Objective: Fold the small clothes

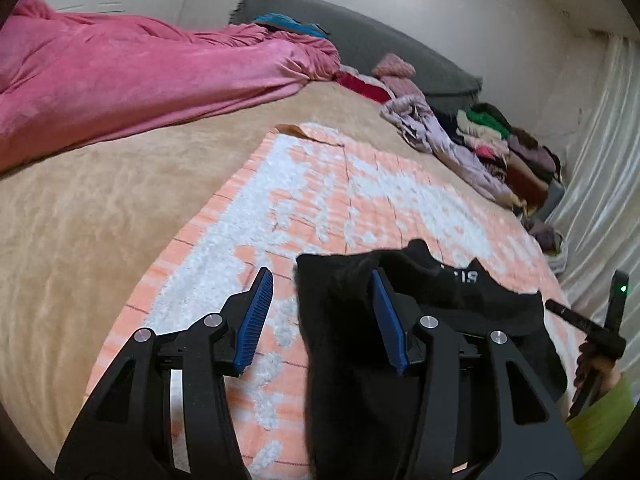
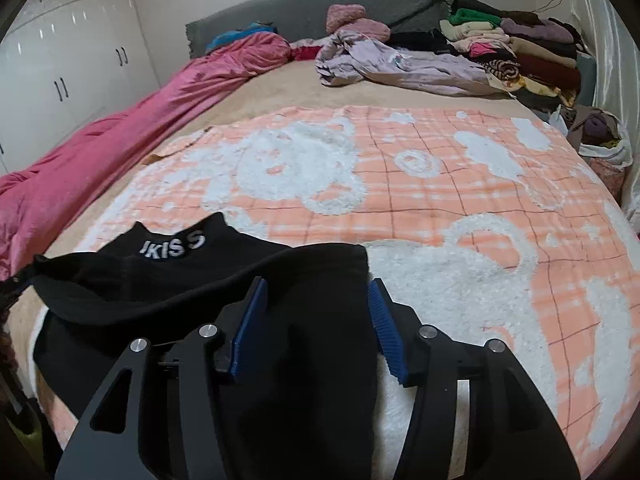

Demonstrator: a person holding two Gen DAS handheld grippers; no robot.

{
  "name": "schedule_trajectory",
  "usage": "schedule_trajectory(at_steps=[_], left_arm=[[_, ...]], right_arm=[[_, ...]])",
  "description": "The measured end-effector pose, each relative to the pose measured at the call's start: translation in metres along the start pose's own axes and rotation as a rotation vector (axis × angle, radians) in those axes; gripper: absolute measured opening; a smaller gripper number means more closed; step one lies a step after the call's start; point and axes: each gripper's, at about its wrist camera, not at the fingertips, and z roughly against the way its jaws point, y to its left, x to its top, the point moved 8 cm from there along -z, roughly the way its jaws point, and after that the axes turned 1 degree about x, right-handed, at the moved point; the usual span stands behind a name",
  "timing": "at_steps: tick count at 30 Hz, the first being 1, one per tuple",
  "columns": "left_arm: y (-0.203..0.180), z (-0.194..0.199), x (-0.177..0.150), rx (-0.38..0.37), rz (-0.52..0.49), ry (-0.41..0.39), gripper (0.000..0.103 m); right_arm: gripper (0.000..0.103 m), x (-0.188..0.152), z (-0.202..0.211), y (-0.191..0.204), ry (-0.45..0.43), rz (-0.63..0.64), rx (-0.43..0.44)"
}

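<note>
Both the left gripper (image 1: pixel 322 316) and right gripper (image 2: pixel 318 330) stand released, jaws parted over the black lettered knit garment (image 2: pixel 168 280), which lies flat on the peach-and-white checked fleece blanket (image 2: pixel 460 168) for folding.

The checked blanket (image 2: pixel 440 168) lies open ahead; piled clothes (image 2: pixel 520 52) block its far edge.

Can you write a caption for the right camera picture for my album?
Open right gripper over a black garment lying on an orange-and-white blanket, with a clothes pile at the bed's far end.
</note>
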Motion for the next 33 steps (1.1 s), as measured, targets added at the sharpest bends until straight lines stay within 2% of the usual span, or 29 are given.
schedule_trajectory(at_steps=[3,5,6,7,10,12,14,18,22,24,25,27,29,31,33], left_arm=[[0.002,0.007,0.007,0.020,-0.006,-0.037,0.042],[0.004,0.013,0.012,0.000,0.007,-0.061,0.042],[0.005,0.014,0.013,-0.007,0.004,-0.062,0.044],[0.005,0.013,0.013,-0.003,-0.008,-0.051,0.047],[0.001,0.007,0.010,0.007,-0.057,-0.019,0.050],[-0.004,-0.006,0.005,0.024,-0.094,0.033,0.055],[-0.007,-0.022,0.000,0.043,-0.111,0.083,0.056],[-0.013,-0.058,-0.005,0.031,-0.103,0.177,0.056],[-0.009,-0.075,-0.014,0.046,-0.051,0.214,0.056],[-0.009,-0.075,-0.021,0.038,-0.040,0.202,0.056],[-0.009,-0.073,-0.023,0.046,-0.050,0.190,0.054],[-0.011,-0.069,-0.026,0.054,-0.076,0.159,0.043],[-0.015,-0.065,-0.026,0.055,-0.106,0.138,0.019],[-0.020,-0.060,-0.026,0.060,-0.143,0.116,0.004],[-0.024,-0.053,-0.025,0.079,-0.181,0.085,0.004]], right_arm=[[0.051,0.002,-0.014,-0.002,0.022,0.016,-0.021],[0.051,0.001,-0.028,-0.008,0.045,0.010,-0.035],[0.047,0.000,-0.033,-0.012,0.059,0.001,-0.047],[0.041,-0.002,-0.038,-0.017,0.075,-0.018,-0.056],[0.041,-0.003,-0.038,-0.024,0.061,-0.068,-0.048],[0.041,-0.002,-0.035,-0.024,0.046,-0.069,-0.054],[0.041,0.000,-0.033,-0.022,0.038,-0.073,-0.027],[0.042,0.004,-0.031,-0.017,0.032,-0.061,0.000],[0.042,0.004,-0.033,-0.015,0.042,-0.046,0.006],[0.042,0.003,-0.035,-0.017,0.048,-0.063,0.018],[0.042,0.002,-0.037,-0.019,0.051,-0.074,0.024],[0.041,0.000,-0.040,-0.019,0.060,-0.081,0.029],[0.035,-0.001,-0.043,-0.017,0.069,-0.075,0.031],[0.022,0.000,-0.041,-0.016,0.050,-0.065,0.014],[0.016,0.003,-0.031,-0.016,0.018,-0.076,0.023]])
